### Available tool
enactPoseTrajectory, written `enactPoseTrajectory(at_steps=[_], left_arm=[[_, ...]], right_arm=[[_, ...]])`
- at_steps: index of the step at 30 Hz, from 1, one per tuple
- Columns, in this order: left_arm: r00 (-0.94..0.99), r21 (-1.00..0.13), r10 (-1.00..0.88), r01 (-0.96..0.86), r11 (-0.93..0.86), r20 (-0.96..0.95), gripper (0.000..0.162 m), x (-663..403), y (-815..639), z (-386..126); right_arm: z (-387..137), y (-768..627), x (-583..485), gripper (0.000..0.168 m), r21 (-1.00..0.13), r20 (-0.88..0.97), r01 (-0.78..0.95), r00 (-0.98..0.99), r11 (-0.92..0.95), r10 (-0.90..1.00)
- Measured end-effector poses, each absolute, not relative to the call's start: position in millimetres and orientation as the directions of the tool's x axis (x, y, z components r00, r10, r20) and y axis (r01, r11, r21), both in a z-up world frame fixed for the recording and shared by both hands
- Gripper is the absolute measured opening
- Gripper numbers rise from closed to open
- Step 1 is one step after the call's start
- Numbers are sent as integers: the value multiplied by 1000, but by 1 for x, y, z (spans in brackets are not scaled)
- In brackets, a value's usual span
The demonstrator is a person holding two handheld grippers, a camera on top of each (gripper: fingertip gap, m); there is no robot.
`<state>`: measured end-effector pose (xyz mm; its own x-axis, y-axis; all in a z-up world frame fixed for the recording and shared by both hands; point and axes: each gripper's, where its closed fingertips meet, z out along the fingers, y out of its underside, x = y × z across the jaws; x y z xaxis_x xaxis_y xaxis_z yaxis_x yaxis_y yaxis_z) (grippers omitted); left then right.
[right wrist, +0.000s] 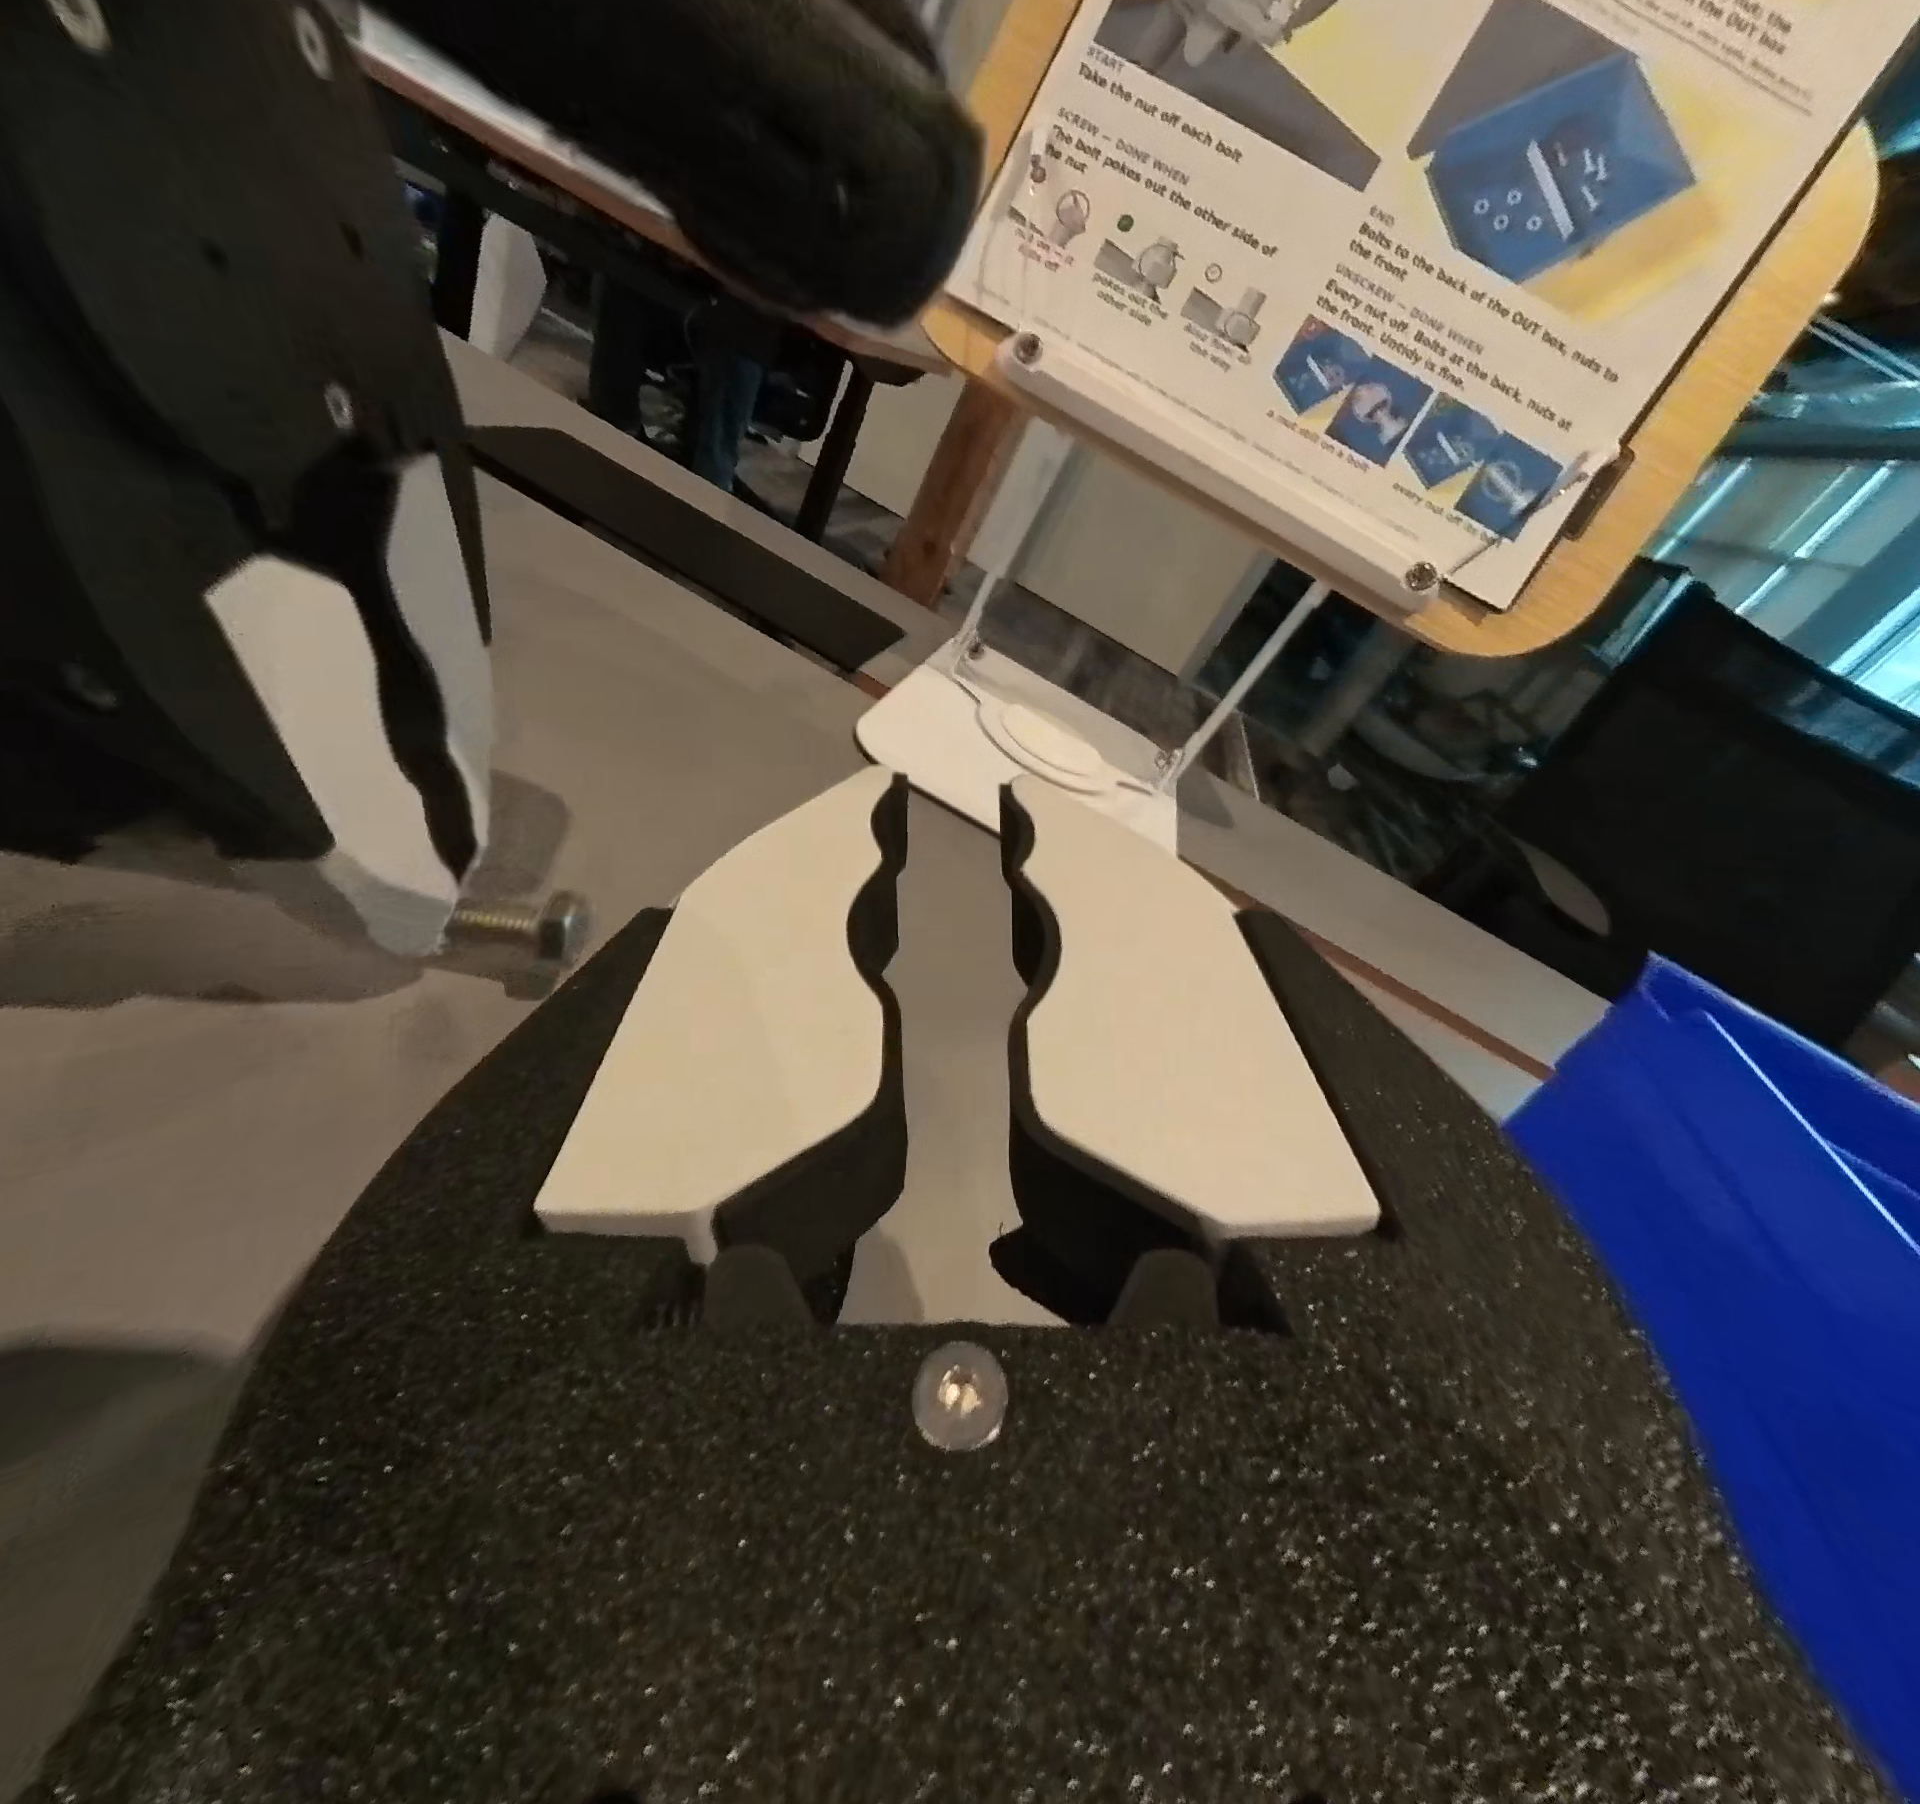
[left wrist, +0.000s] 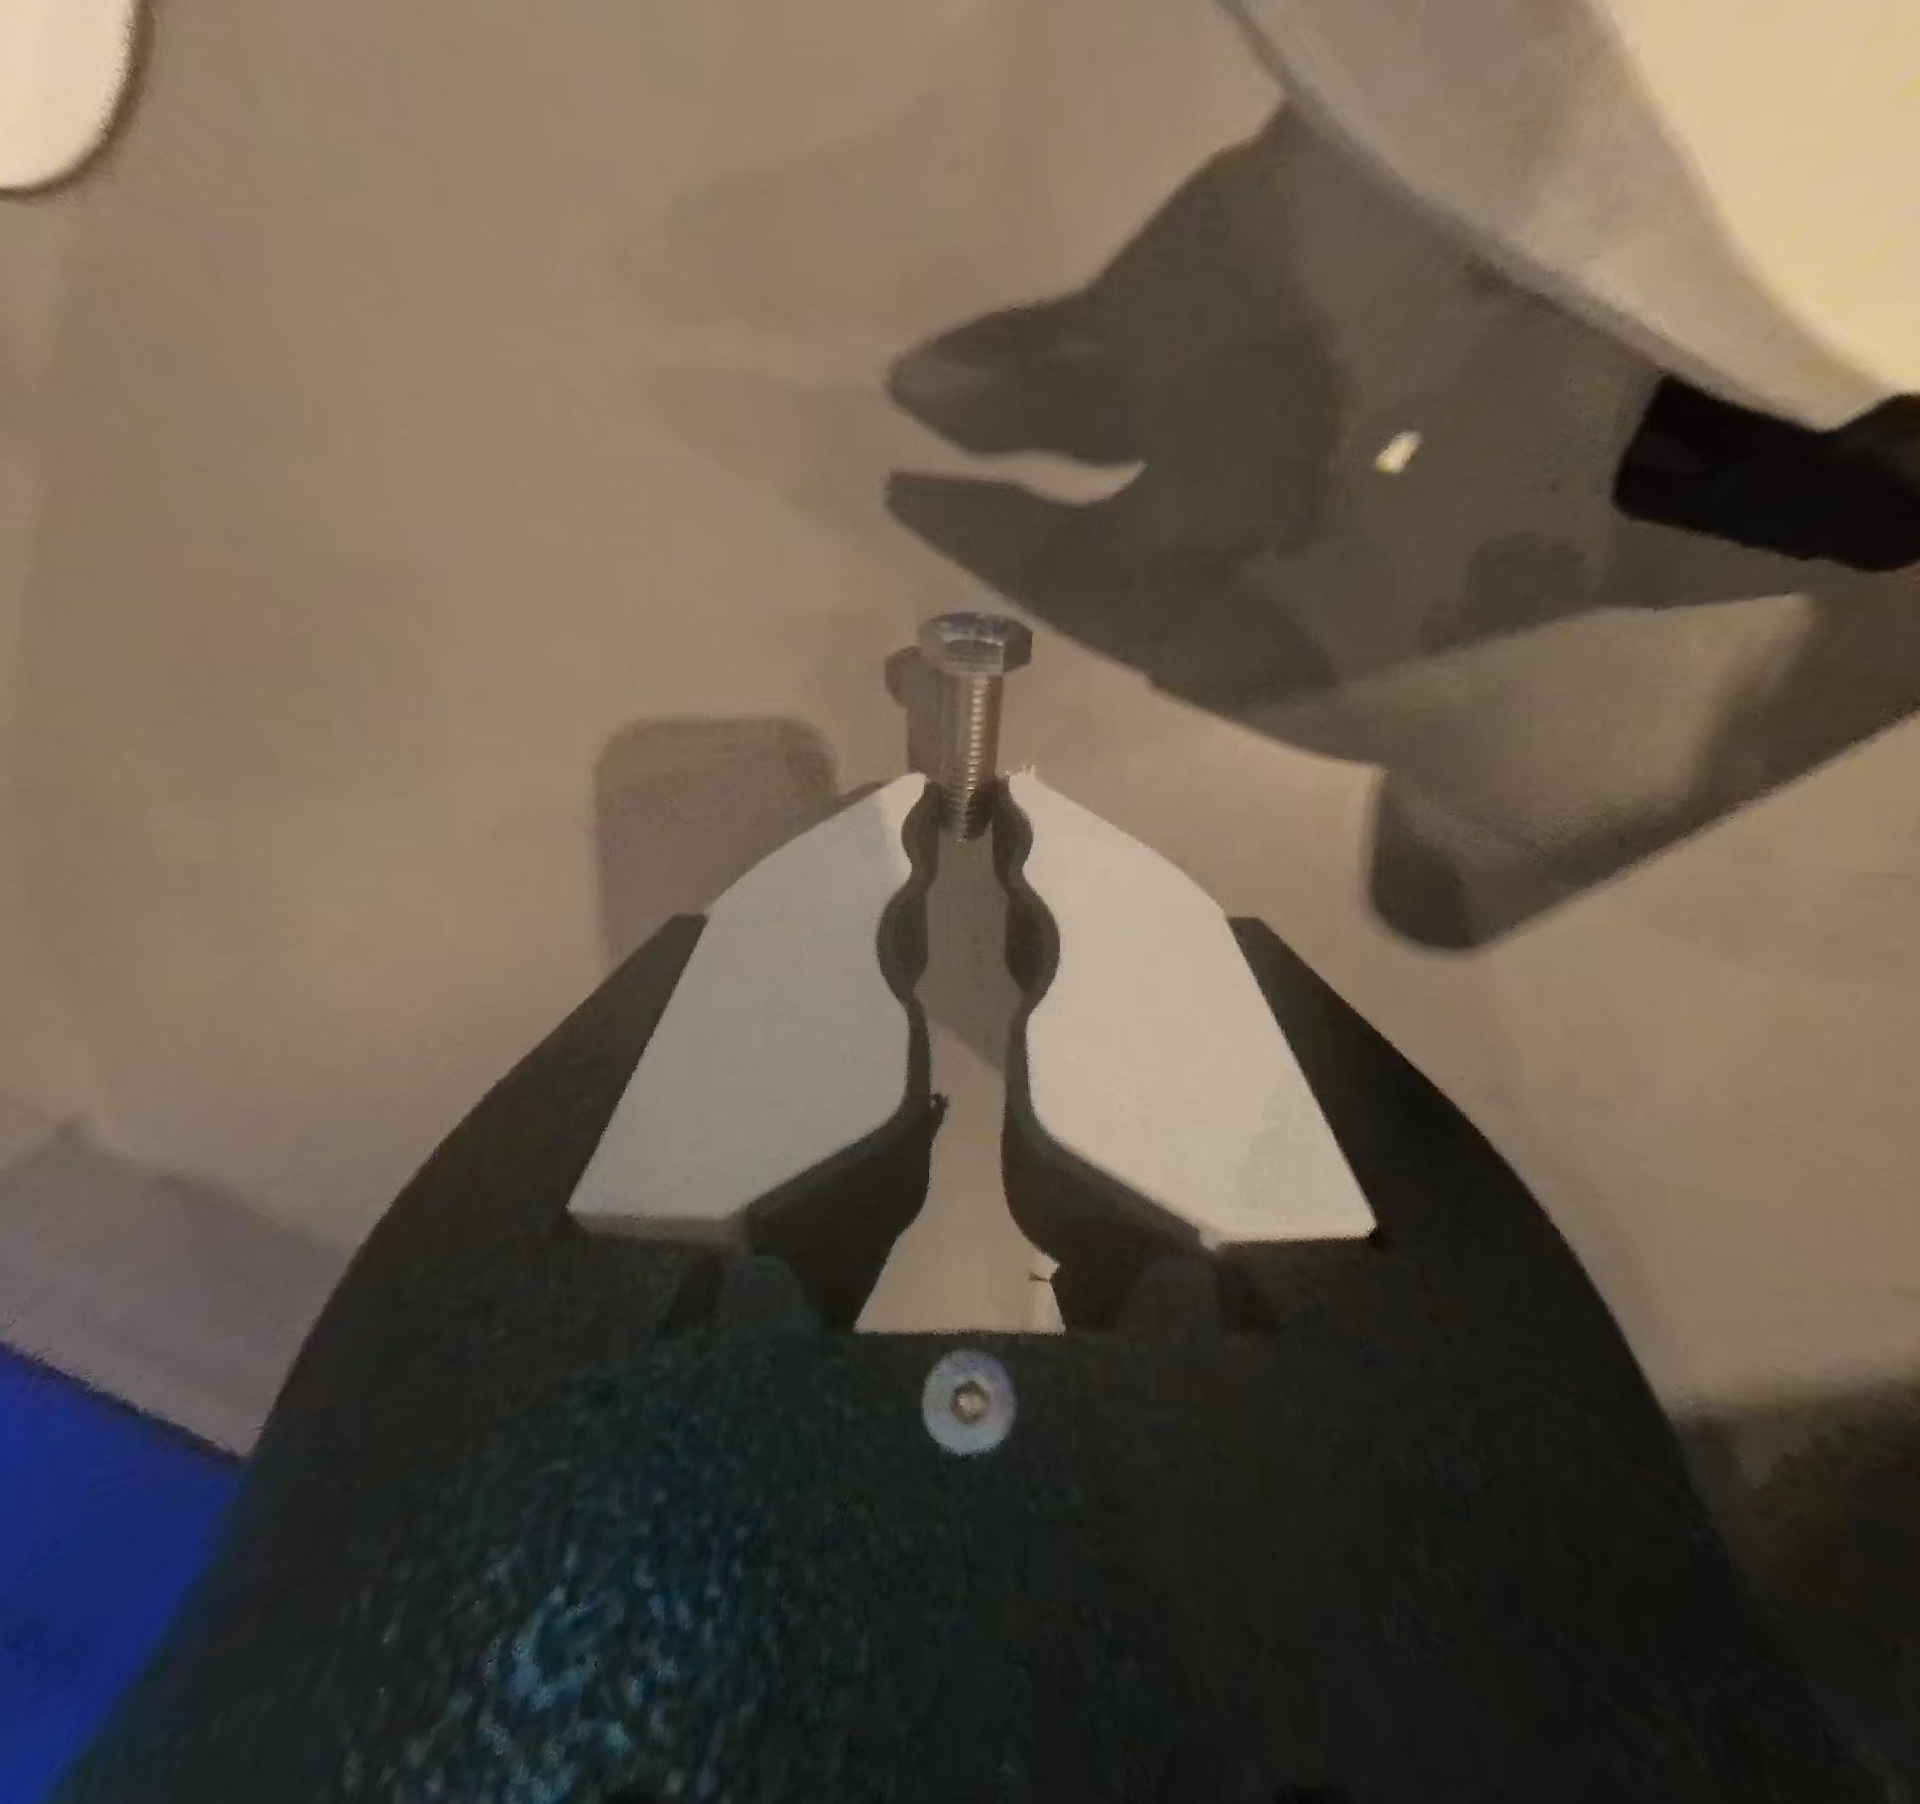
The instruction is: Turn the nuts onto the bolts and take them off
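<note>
My left gripper (left wrist: 964,790) is shut on the threaded end of a silver hex-head bolt (left wrist: 964,715), whose head points away from me just above the pale table. The right wrist view shows that gripper (right wrist: 442,907) at the left with the bolt (right wrist: 520,920) sticking out of its tips, head to the right, close over the table. My right gripper (right wrist: 951,798) is open a little and empty, to the right of the bolt. No nut is in view.
A blue bin (right wrist: 1714,1183) stands at the right of the right wrist view, and a blue corner (left wrist: 73,1505) shows at lower left in the left wrist view. An instruction board on a clear stand (right wrist: 1351,196) rises at the table's far edge. The right gripper's dark edge (left wrist: 1766,487) shows at the right. Tip to tip, the grippers are about 12 centimeters apart.
</note>
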<state>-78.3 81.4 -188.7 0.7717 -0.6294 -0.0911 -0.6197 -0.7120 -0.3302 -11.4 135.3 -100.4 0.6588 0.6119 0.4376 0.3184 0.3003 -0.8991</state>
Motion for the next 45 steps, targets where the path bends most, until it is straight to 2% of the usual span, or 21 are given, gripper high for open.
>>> enactPoseTrajectory(at_steps=[3, 6, 11, 16, 21, 29, 33, 35, 39, 45], left_arm=[[755, -263, -652, -644, -718, -70, 9, -76, 80, -202], [750, -300, -653, -650, -698, -104, 10, -74, 87, -199], [758, -312, -619, -650, -693, -204, 48, -84, 90, -196], [790, -419, -561, -610, -673, -249, 41, -90, 87, -171], [842, -533, -464, -536, -655, -276, 35, -119, 64, -125], [935, -616, -223, -351, -706, -277, 39, -225, -7, -64], [961, -669, -70, -239, -704, -269, 32, -293, -43, -32], [968, -662, -26, -191, -725, -250, 30, -324, -55, -30], [990, -627, -64, -130, -768, -126, 18, -357, -59, -52], [987, -452, -157, -146, -880, -14, 21, -371, -51, -114]], right_arm=[[-104, 138, -7, 17, -905, 425, 319, 663, 281, 616], [-105, 138, -7, 17, -908, 419, 318, 663, 273, 620], [-106, 138, -8, 17, -909, 416, 317, 659, 270, 627], [-106, 137, -9, 17, -911, 412, 315, 654, 267, 634], [-106, 134, -12, 17, -901, 433, 326, 644, 286, 631], [-106, 125, -19, 17, -885, 466, 343, 623, 316, 629], [-107, 127, -18, 17, -879, 476, 357, 626, 316, 618], [-108, 127, -19, 17, -874, 486, 366, 625, 321, 611], [-108, 125, -25, 17, -851, 524, 395, 611, 346, 593], [-113, 129, -28, 17, -826, 563, 442, 607, 350, 561]])
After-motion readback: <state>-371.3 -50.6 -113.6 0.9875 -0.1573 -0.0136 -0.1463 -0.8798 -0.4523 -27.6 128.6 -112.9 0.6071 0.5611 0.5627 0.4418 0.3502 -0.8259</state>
